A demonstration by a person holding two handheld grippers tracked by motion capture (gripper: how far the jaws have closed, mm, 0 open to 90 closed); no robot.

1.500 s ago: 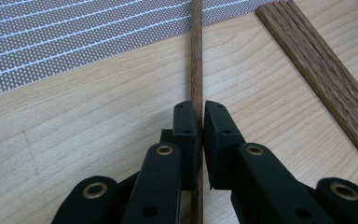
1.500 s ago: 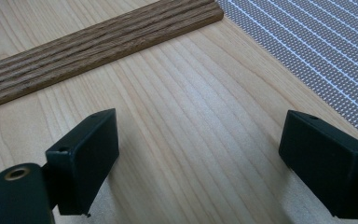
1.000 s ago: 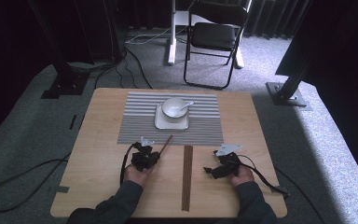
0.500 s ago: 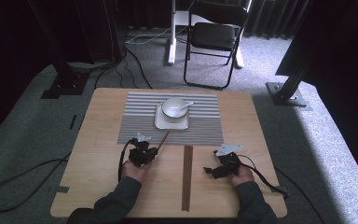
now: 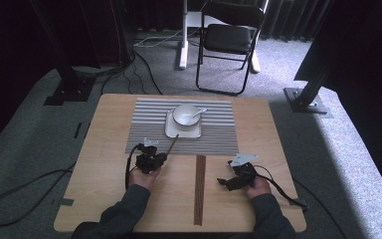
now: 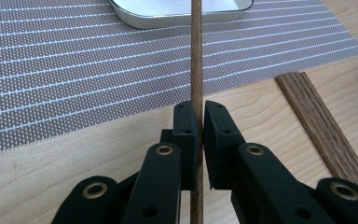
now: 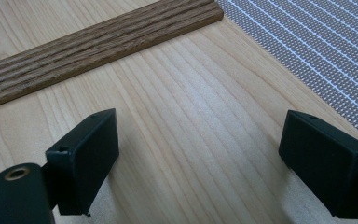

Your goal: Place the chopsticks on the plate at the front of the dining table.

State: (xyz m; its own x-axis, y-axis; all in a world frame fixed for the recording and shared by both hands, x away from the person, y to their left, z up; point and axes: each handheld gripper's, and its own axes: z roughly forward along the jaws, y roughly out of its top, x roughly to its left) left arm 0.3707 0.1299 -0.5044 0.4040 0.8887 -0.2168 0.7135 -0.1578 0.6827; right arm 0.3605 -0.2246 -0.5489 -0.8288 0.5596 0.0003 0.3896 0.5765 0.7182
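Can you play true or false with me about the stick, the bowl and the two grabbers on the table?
1. The left gripper is shut on a thin wooden stick. True.
2. The right gripper holds a stick too. False: its jaws stand wide apart with nothing between them, over the bare wooden table.
3. The white bowl sits on a white tray on the striped placemat. True.
4. The bowl is upside down. False: it stands upright, with a spoon resting in it.
5. Dark wooden strips lie on the table between the two grippers. True.
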